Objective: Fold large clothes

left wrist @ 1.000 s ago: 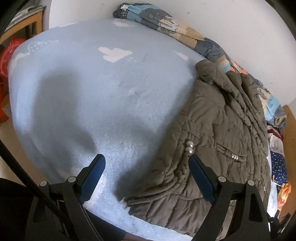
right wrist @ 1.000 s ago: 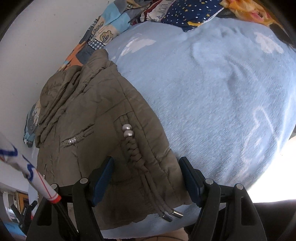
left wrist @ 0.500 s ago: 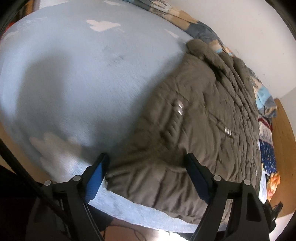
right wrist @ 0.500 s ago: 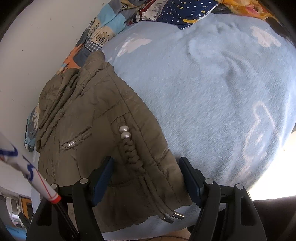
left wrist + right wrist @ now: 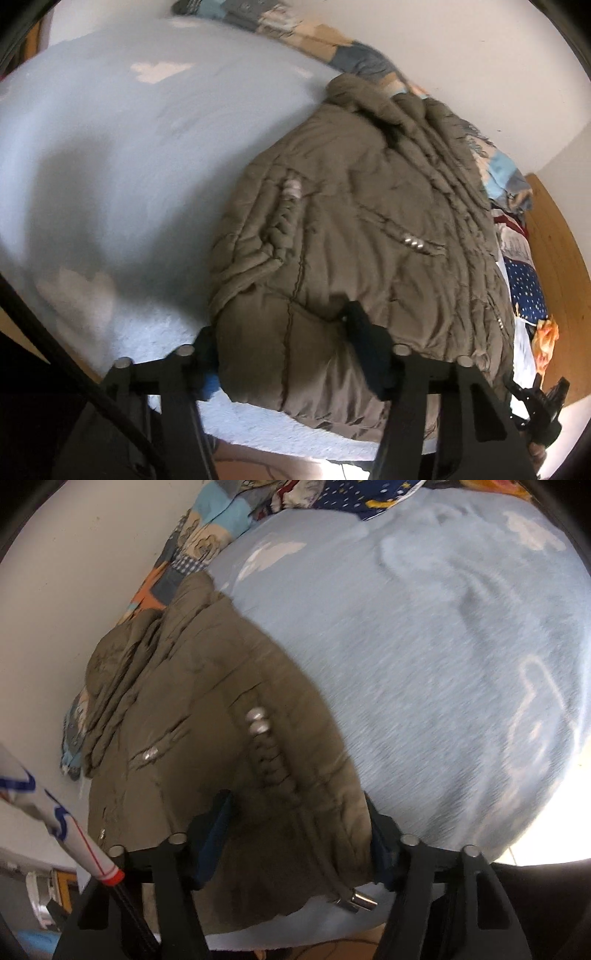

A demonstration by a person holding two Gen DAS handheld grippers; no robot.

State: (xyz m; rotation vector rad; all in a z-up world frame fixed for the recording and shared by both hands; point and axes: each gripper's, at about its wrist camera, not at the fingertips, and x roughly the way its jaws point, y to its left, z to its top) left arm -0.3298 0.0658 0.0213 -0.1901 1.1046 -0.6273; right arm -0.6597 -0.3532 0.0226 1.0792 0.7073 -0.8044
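While one olive-brown padded jacket (image 5: 362,229) is spread on the light blue blanket (image 5: 122,155) of the bed, its near hem is taken by two grippers. Seen from the left wrist, the left gripper (image 5: 280,350) has just been closing, and the bulging hem is now pinched between its two fingers, the right finger (image 5: 365,339) being pressed into the fabric. Seen from the right wrist, the right gripper (image 5: 295,834) has also just been closing; the hem corner lies between its two blue pads (image 5: 212,834) and appears to be squeezed, though the picture is blurred. Two silver beads (image 5: 256,722) are seen at the top of one braided drawstring (image 5: 273,764), and two metal cord ends (image 5: 358,901) hang over the edge of the bed. One row of small silver snaps (image 5: 413,242) is seen at a pocket. Behind the jacket, along the white wall (image 5: 461,48), one patchwork quilt (image 5: 199,535) and one dark blue starred cloth (image 5: 526,288) are lying.
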